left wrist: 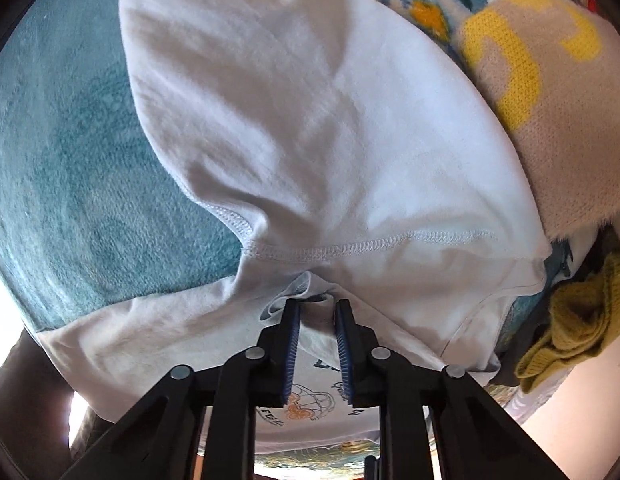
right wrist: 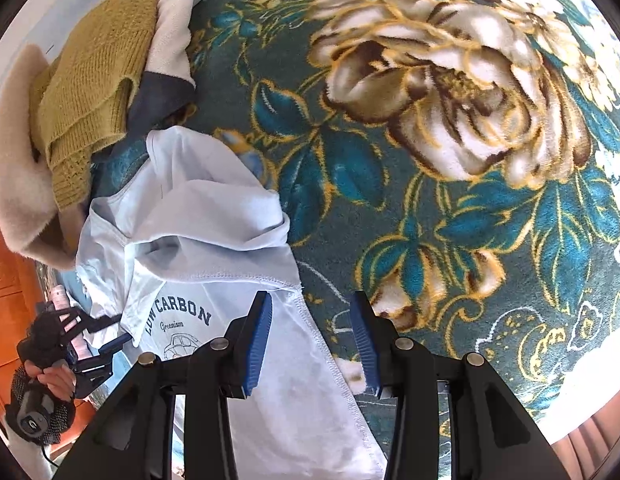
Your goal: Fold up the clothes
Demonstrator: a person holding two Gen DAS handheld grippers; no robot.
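Note:
A white T-shirt (left wrist: 310, 140) with a "LOW CARBON" print (right wrist: 178, 312) lies partly folded on a floral teal blanket (right wrist: 430, 120). In the left wrist view my left gripper (left wrist: 316, 304) is shut on a bunched fold of the shirt near a stitched seam, lifting the cloth toward the camera. In the right wrist view my right gripper (right wrist: 312, 300) is open above the shirt's hemmed edge (right wrist: 310, 340), holding nothing. The left gripper also shows in the right wrist view (right wrist: 110, 344), at the shirt's far left edge.
A mustard knit sweater (right wrist: 94, 80) lies on a pile at the upper left, next to a beige fluffy garment (right wrist: 18, 184). In the left wrist view the sweater (left wrist: 578, 320) and a beige and yellow knit (left wrist: 550, 80) lie to the right. An orange wooden surface (right wrist: 10, 280) shows at left.

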